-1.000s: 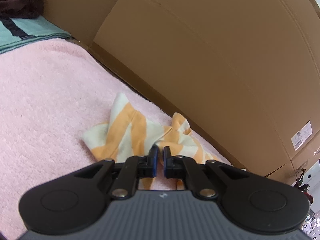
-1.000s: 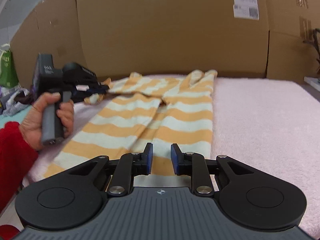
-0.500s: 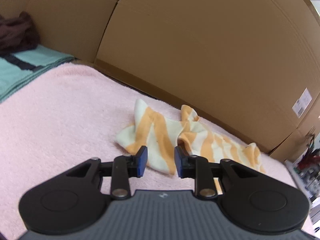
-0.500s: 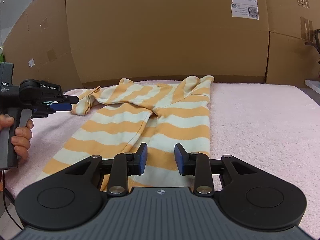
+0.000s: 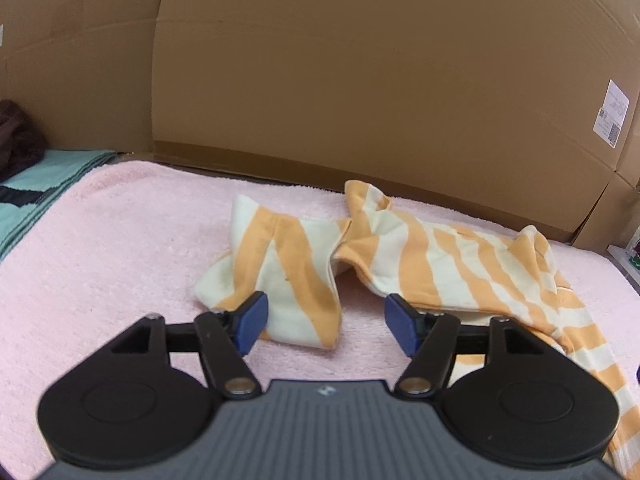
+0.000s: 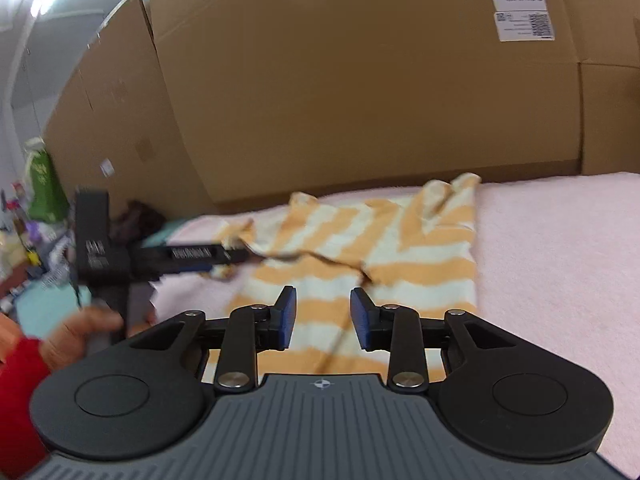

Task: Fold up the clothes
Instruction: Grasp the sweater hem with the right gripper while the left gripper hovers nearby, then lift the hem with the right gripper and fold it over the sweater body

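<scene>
Claw work first: our left claw (image 5: pixel 324 322) is spread wide and grasps nothing, its blue pads (image 5: pixel 251 316) hovering just above the near edge of a folded-back sleeve (image 5: pixel 280 276) of the striped garment (image 5: pixel 452 264). From the left wrist view, the sleeve sits at 12 o'clock just beyond the pads, while the rest of the orange-and-cream garment trails off toward 3 o'clock and down to 4 o'clock along the pink towel (image 5: pixel 104 240) that covers the surface.

Our right claw (image 6: pixel 323 318) is also released, jaws apart, with nothing between them. It hangs over the lower part of the garment, whose stripes run from just ahead of the pads up toward 12 and 1 o'clock. In this right wrist view we see the left claw at 9 o'clock, its tip at the garment's left edge, though motion blur keeps us from telling whether it touches the cloth. Our left hand (image 6: pixel 86 326), in a red sleeve, grips its handle at 8 o'clock.

Cardboard boxes (image 5: pixel 360 80) stand along the far edge of the surface. A teal cloth (image 5: pixel 36 188) lies at 9 o'clock beside the towel.
</scene>
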Demonstrator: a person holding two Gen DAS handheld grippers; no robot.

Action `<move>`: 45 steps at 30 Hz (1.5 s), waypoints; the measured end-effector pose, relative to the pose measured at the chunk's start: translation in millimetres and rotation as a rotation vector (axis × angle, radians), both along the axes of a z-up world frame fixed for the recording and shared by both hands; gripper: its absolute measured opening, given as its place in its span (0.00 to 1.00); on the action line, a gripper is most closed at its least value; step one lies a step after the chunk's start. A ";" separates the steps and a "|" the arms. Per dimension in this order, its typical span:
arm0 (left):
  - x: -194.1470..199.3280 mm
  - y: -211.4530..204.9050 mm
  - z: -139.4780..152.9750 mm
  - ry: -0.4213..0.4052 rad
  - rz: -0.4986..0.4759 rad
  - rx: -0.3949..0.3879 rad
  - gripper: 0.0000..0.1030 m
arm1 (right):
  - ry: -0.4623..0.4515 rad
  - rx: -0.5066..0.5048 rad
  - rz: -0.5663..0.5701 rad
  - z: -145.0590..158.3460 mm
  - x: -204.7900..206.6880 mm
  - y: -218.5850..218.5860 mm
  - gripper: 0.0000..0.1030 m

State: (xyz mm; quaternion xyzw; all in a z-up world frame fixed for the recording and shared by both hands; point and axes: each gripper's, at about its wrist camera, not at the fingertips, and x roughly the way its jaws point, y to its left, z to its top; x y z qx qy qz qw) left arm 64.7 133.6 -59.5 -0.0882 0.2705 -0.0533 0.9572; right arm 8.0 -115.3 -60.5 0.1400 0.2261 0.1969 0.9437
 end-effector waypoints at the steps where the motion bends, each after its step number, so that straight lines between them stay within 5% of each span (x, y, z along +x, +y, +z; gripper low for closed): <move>1: -0.2 1.0 -0.2 0.000 -0.004 -0.010 0.68 | 0.016 0.046 0.031 8.1 13.9 2.9 0.23; 4: 0.3 5.4 -1.5 0.002 -0.013 -0.049 0.71 | 0.082 0.134 0.109 25.0 64.8 26.4 0.23; 12: -1.7 14.2 -3.0 -0.015 -0.042 -0.131 0.78 | 0.216 0.103 0.173 11.6 170.5 115.1 0.24; 18: -1.5 17.0 -4.3 -0.019 -0.057 -0.166 0.81 | 0.373 0.190 0.167 -14.5 198.3 125.2 0.27; 24: -1.9 18.8 -5.5 -0.018 -0.060 -0.188 0.82 | 0.408 0.130 0.207 -16.7 207.7 139.6 0.22; 26: -3.8 20.2 -4.4 -0.027 -0.057 -0.194 0.82 | 0.400 0.069 0.216 -16.4 209.5 146.1 0.07; 31: -12.5 23.4 -0.7 -0.065 -0.061 -0.205 0.76 | 0.327 0.019 0.233 1.4 206.6 145.6 0.05; 37: -36.7 16.1 12.5 -0.202 -0.257 -0.272 0.67 | 0.248 0.132 0.221 43.8 209.1 123.8 0.04; 42: -29.1 -8.8 22.4 -0.164 -0.451 -0.304 0.59 | 0.208 0.195 0.222 71.0 201.7 95.9 0.04; 45: -14.3 -25.4 28.0 -0.151 -0.437 -0.230 0.58 | 0.175 0.257 0.232 86.0 192.5 77.5 0.04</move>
